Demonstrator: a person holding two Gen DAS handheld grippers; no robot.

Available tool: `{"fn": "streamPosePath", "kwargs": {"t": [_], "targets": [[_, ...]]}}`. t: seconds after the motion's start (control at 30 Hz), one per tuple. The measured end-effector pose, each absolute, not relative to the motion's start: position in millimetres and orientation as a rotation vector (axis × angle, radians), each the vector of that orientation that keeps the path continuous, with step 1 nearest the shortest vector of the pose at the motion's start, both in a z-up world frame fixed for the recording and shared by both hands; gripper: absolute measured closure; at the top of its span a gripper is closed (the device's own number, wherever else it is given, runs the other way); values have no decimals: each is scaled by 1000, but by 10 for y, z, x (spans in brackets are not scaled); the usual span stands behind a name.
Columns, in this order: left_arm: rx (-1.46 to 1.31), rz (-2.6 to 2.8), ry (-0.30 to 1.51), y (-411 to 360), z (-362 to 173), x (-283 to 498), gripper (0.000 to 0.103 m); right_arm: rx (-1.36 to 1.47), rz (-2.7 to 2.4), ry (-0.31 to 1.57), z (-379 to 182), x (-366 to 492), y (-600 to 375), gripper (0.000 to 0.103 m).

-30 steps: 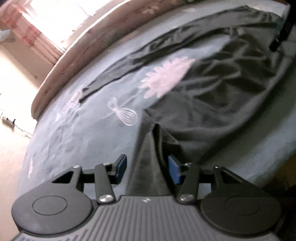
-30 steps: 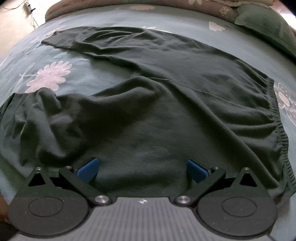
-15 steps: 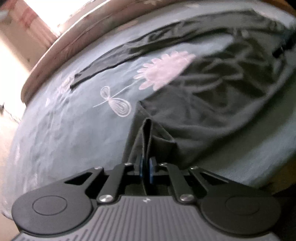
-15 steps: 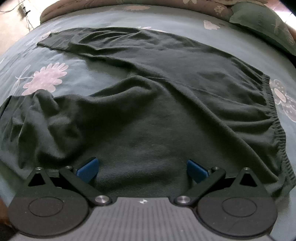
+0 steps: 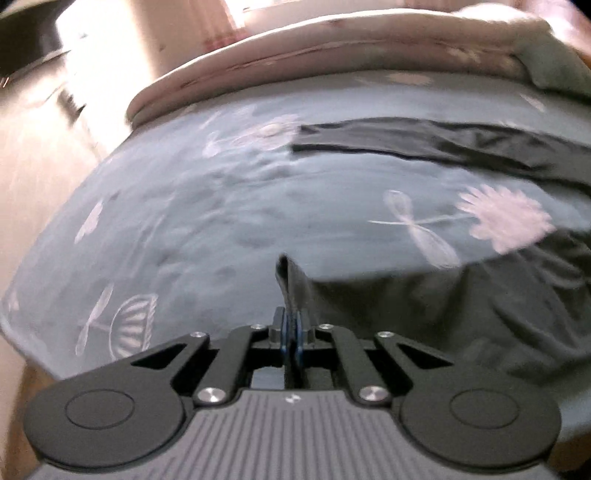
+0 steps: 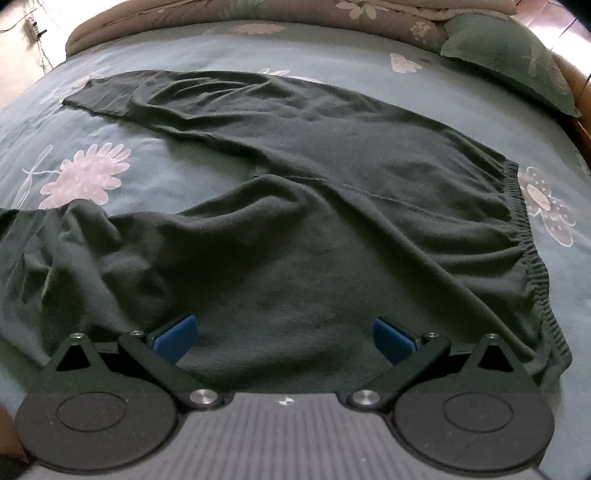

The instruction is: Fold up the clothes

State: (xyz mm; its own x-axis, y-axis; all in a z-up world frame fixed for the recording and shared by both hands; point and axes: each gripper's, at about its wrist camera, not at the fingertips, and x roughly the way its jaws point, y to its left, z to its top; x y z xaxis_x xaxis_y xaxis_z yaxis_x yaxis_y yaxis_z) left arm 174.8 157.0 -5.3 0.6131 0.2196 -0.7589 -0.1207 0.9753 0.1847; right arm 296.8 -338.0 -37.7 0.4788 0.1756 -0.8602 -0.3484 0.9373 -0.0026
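Dark green trousers lie spread on a bed, waistband at the right, one leg stretched toward the far left, the nearer leg rumpled at the left. My right gripper is open just above the nearer leg's cloth, blue pads wide apart with nothing between them. In the left wrist view my left gripper is shut on the hem of the nearer trouser leg, a pinched fold standing up from the pads. The far leg lies flat beyond.
The bed sheet is blue-grey with pale flower prints. A brownish quilt is bunched along the far edge and a green pillow lies at the far right. Floor shows beyond the bed's left edge.
My left gripper shut on the trouser leg's hem, then swung left with it, so more bare sheet shows ahead. The right gripper stayed open and barely moved.
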Motion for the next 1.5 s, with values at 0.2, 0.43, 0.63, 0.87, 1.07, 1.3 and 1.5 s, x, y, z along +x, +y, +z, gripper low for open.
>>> {"fn": "streamPosePath", "kwargs": {"t": [0.2, 0.43, 0.63, 0.87, 1.07, 1.3, 1.5], "targets": [[-64, 222, 918, 2105, -177, 1813, 100, -133, 280, 1026, -305, 2878, -3316, 0], [-174, 184, 949, 2295, -316, 1709, 100, 13, 212, 1041, -233, 2668, -3504, 0], [-182, 255, 968, 2466, -224, 1448, 103, 168, 140, 1047, -270, 2500, -3793, 0], [-221, 199, 937, 2493, -175, 1532, 92, 311, 101, 1049, -377, 2522, -4017, 0], [-200, 119, 937, 2324, -301, 1822, 73, 289, 128, 1048, -387, 2553, -3960, 0], [-183, 175, 945, 2442, -606, 2006, 64, 245, 140, 1046, -366, 2546, -3880, 0], [-92, 117, 938, 2205, -646, 1996, 72, 212, 130, 1055, -365, 2566, -3818, 0]]}}
